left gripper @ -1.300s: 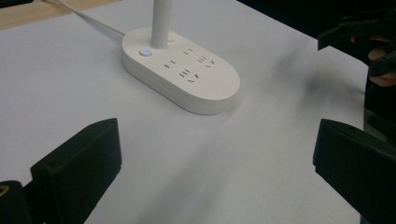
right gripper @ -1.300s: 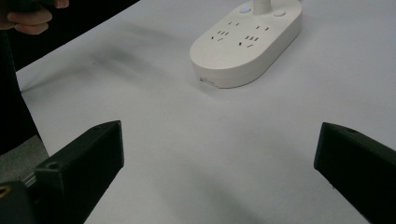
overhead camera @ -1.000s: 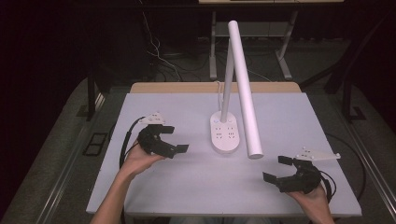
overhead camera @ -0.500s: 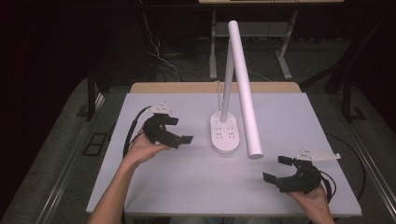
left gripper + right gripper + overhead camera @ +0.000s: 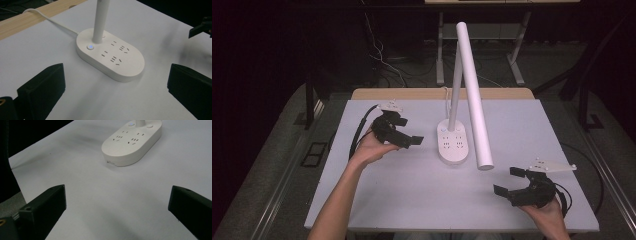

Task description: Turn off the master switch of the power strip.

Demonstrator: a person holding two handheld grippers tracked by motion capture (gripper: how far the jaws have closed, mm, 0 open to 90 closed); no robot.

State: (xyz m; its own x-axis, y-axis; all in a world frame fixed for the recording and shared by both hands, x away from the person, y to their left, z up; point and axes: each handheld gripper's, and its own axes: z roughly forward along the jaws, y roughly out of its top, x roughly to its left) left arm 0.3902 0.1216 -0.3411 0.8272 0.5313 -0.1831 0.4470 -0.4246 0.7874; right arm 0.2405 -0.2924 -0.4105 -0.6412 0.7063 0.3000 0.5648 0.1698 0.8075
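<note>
A white desk lamp stands mid-table on an oval base [image 5: 454, 145] that carries power sockets. Its thin stem rises from the back of the base, and a long white tube head [image 5: 473, 95] slopes down toward the front right. In the left gripper view the base [image 5: 111, 56] shows a small lit blue button [image 5: 90, 47] beside the stem. My left gripper [image 5: 409, 137] hovers open just left of the base, jaws pointing at it, nothing between them. My right gripper [image 5: 510, 181] is open near the front right of the table, aimed at the base [image 5: 132, 141], and holds nothing.
The white tabletop [image 5: 412, 200] has a wooden strip [image 5: 412, 93] along its far edge. The lamp's white cord [image 5: 47, 17] runs back over that strip. Black cables trail from both grippers. Dark floor, table legs and wires lie beyond the table.
My left gripper has moved forward and to the right, closer to the lamp base, and stays open. The right gripper has barely moved.
</note>
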